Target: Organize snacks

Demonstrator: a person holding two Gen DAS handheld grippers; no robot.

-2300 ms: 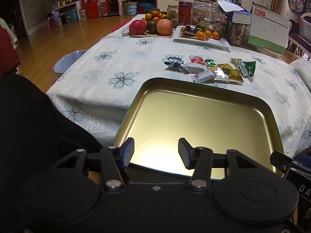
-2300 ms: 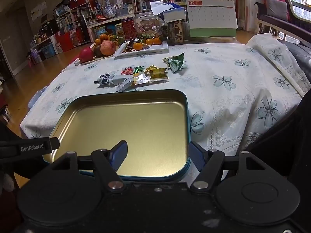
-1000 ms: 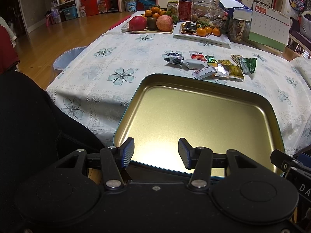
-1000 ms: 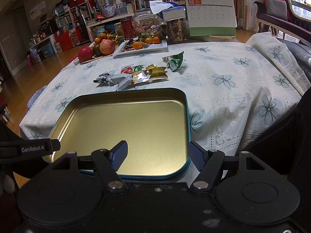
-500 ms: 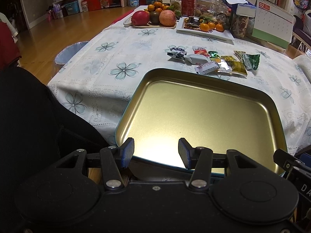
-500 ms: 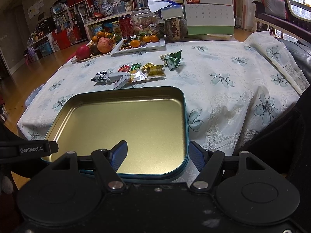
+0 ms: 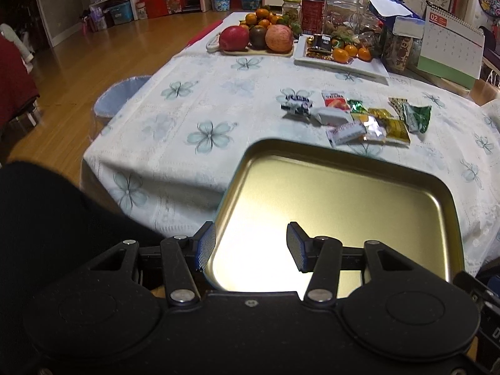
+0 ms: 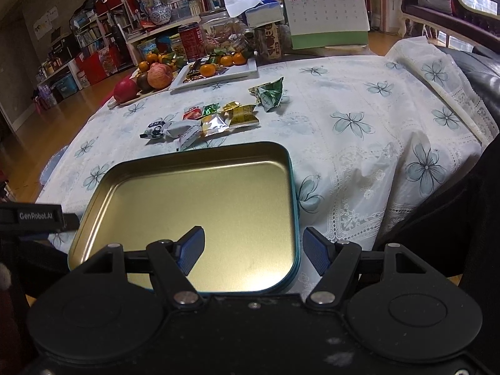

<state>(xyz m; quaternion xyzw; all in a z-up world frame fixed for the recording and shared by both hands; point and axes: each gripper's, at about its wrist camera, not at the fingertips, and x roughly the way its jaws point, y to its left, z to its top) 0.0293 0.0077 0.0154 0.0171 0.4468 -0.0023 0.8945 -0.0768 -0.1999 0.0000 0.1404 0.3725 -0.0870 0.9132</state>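
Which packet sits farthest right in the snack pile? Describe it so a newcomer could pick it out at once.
Start at the gold tin tray on the flowered tablecloth. Beyond its far rim lies a cluster of snack packets. At the cluster's right end, a little apart and nearer the desk calendar, lies the green crumpled packet, the only large all-green wrapper, with one corner sticking up.

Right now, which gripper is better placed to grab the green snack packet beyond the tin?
Right gripper, probably: the green snack packet lies at the pile's right end, nearer its side of the tin. Both grippers are open and empty.
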